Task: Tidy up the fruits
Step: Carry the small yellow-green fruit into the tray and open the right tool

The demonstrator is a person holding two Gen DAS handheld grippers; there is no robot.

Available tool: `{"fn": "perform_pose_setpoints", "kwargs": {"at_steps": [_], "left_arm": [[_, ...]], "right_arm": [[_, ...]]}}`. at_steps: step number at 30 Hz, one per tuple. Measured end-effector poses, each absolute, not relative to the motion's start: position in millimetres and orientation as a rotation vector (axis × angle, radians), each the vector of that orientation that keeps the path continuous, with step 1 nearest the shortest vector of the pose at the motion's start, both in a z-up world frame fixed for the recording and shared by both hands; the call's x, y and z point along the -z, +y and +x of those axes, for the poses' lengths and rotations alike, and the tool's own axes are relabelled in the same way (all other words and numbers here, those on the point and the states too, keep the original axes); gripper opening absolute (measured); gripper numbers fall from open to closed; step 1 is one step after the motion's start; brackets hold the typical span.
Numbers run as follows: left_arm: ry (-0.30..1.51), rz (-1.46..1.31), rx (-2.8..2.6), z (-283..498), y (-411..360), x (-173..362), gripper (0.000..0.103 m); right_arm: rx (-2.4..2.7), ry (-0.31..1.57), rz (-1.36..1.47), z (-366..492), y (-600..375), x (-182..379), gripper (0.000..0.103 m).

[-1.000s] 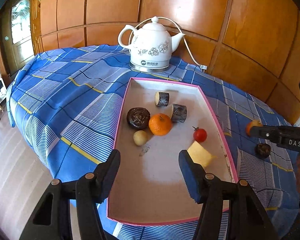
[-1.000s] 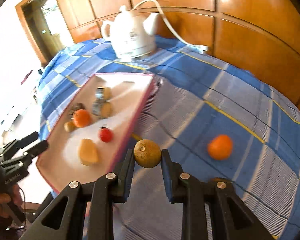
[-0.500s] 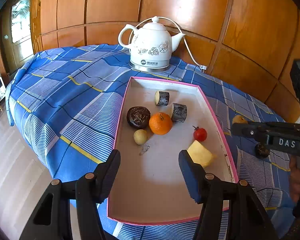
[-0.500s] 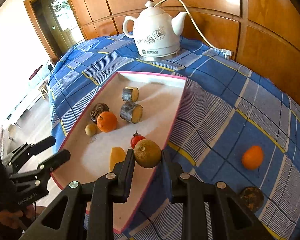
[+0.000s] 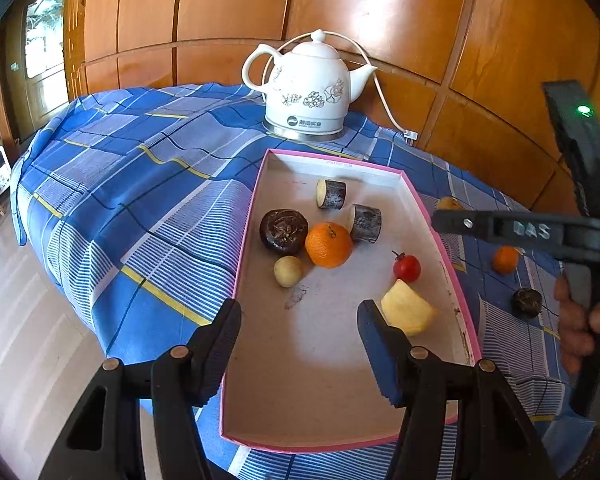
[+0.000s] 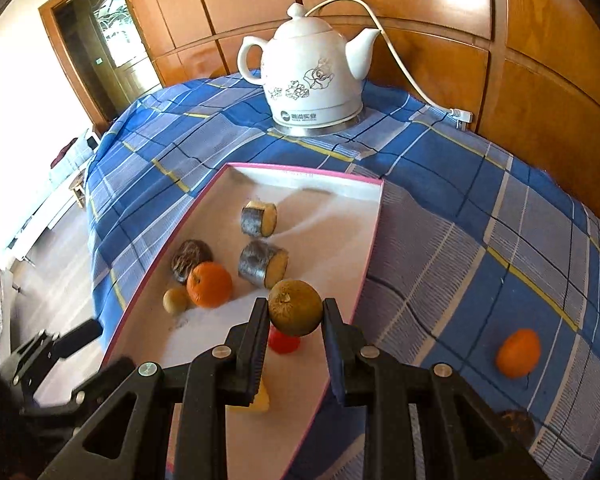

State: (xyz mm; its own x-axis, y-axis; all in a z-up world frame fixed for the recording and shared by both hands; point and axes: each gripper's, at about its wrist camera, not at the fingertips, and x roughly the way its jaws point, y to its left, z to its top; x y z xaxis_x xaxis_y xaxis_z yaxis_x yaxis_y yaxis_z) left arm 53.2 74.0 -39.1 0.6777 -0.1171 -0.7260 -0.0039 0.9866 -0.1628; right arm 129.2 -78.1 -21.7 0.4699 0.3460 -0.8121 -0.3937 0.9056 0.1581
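Observation:
A pink-rimmed tray lies on the blue checked cloth. It holds an orange, a dark round fruit, a small tan fruit, a red cherry tomato, a yellow wedge and two cut dark-skinned chunks. My right gripper is shut on a brownish-green round fruit, held above the tray's right edge. My left gripper is open and empty over the tray's near end.
A white kettle with a cord stands behind the tray. On the cloth right of the tray lie a small orange and a dark fruit. Wooden wall panels stand behind the table.
My right gripper has carried the brownish-green fruit leftward from over the cloth to above the tray's right edge. The left gripper has stayed still and open.

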Motion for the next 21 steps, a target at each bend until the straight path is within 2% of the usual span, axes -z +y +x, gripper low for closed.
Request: {"fn": "perform_pose_setpoints", "kwargs": {"at_steps": [11,21], "left_arm": [[0.846,-0.167,0.06,55,79,46,0.061],[0.841,-0.164,0.071,54,75,43,0.061]], "right_arm": [[-0.434,1.061,-0.068,162,-61,56,0.03],[-0.429,0.973,-0.017,134,-90,31,0.03]]}}
